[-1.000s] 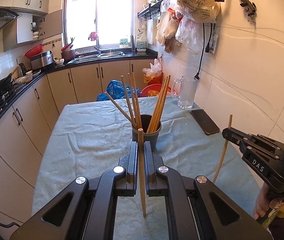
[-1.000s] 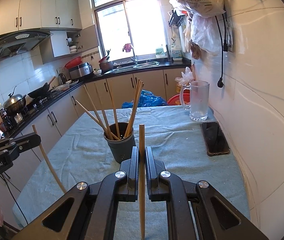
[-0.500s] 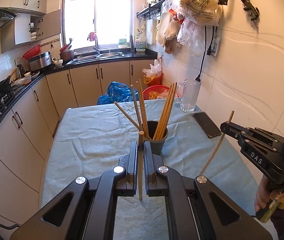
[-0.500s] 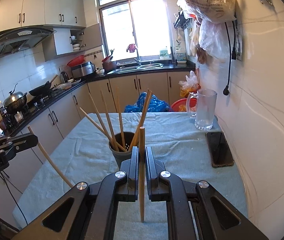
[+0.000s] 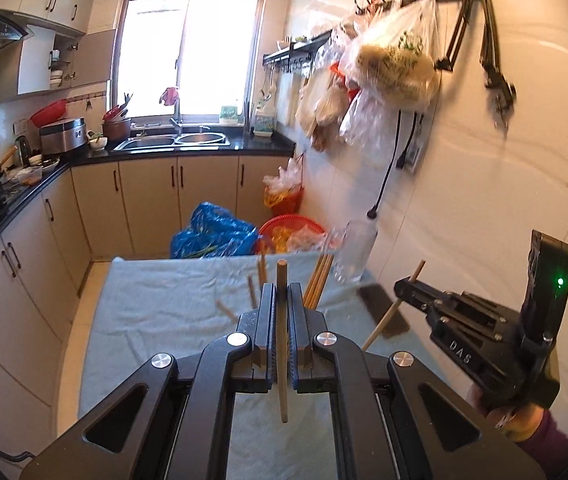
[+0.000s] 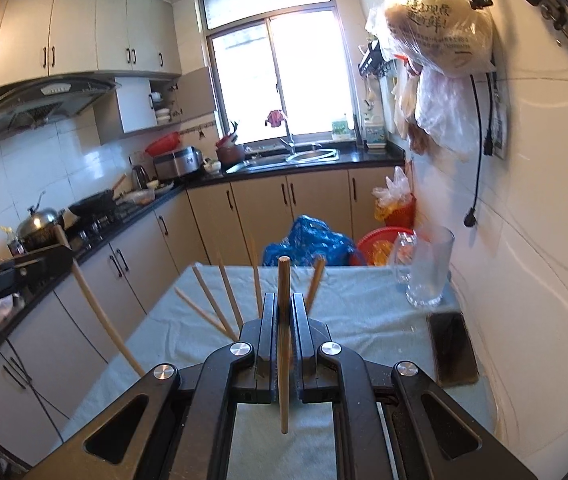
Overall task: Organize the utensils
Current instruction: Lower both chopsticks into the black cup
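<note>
My left gripper point(image 5: 281, 294) is shut on a wooden chopstick point(image 5: 282, 360) that stands upright between its jaws. My right gripper point(image 6: 282, 302) is likewise shut on an upright chopstick point(image 6: 283, 364). Several other chopsticks point(image 6: 223, 300) fan out over the blue-grey table cloth point(image 6: 364, 312); their cup is hidden behind the jaws. In the left wrist view their tops point(image 5: 318, 280) show blurred, and the right gripper point(image 5: 402, 286) holds its slanted chopstick point(image 5: 388, 316) at the right. In the right wrist view, the left gripper point(image 6: 63, 254) with its chopstick point(image 6: 99, 312) is at the left edge.
A glass mug point(image 6: 428, 268) and a dark phone point(image 6: 452, 348) lie on the table's right side by the tiled wall. Blue bag point(image 6: 308, 240) and red basket point(image 6: 380, 244) sit on the floor beyond the table. Cabinets and stove line the left.
Both grippers have risen with their chopsticks still held. The cup has dropped out of sight behind the jaws, and only the tops of its chopsticks show.
</note>
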Available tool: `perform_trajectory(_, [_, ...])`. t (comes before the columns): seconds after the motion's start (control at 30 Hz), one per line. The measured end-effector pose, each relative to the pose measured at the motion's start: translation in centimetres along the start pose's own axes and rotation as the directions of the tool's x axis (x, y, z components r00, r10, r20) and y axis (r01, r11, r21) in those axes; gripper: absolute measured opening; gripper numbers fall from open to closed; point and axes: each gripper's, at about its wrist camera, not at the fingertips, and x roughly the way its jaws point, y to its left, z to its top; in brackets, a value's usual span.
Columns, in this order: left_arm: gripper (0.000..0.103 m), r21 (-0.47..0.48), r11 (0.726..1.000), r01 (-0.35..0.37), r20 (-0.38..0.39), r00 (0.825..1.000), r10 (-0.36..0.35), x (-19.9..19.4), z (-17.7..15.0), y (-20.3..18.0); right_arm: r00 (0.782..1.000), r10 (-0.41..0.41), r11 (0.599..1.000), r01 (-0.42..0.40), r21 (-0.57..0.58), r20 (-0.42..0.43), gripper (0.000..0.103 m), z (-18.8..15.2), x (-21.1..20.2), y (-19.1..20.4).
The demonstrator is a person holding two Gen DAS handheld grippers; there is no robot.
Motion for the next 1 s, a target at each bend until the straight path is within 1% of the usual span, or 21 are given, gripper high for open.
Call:
perform_trajectory(0.2, [0.005, -0.010, 1.000, -0.016, 0.070, 0.997, 0.016, 1.5, 3.1, -0.5, 0.999, 0.017, 1.000, -0.018, 0.007, 0.040, 0.007, 3.7, 1.2, 0.0])
perform_trajectory(0.3, [0.005, -0.016, 0.999, -0.032, 0.104, 0.994, 0.033, 2.6, 4.2, -0.5, 0.999, 0.014, 1.000, -0.015, 0.013, 0.050, 0.007, 4.7, 2.1, -0.3])
perform_trajectory(0.37, [0.005, -0.018, 0.999, -0.043, 0.118, 0.992, 0.044, 3.6, 4.6, -0.7, 0.999, 0.021, 0.999, -0.023, 0.039, 0.046, 0.007, 5.0, 2.9, -0.8])
perform_trajectory(0.53, [0.005, -0.029, 0.999, -0.041, 0.100, 0.994, 0.044, 6.5, 4.8, -0.7, 0.998, 0.033, 0.995, -0.039, 0.095, 0.056, 0.007, 5.0, 4.3, -1.9])
perform_trajectory(0.73, [0.005, -0.038, 0.998, -0.048, 0.062, 0.997, 0.050, 10.2, 3.7, -0.6, 0.997, 0.028, 0.996, -0.034, 0.084, 0.074, 0.007, 4.2, 5.5, -2.0])
perform_trajectory(0.87, [0.005, -0.042, 0.998, -0.055, 0.023, 0.998, 0.056, 12.2, 2.8, -0.3, 0.999, 0.026, 0.996, -0.030, 0.085, 0.040, 0.007, 3.0, 6.9, -2.2])
perform_trajectory(1.0, [0.005, -0.040, 0.996, -0.075, 0.001, 0.997, 0.075, 12.9, 1.4, -0.1, 1.000, 0.027, 0.995, -0.027, 0.095, -0.003, 0.007, 1.6, 8.3, -2.7])
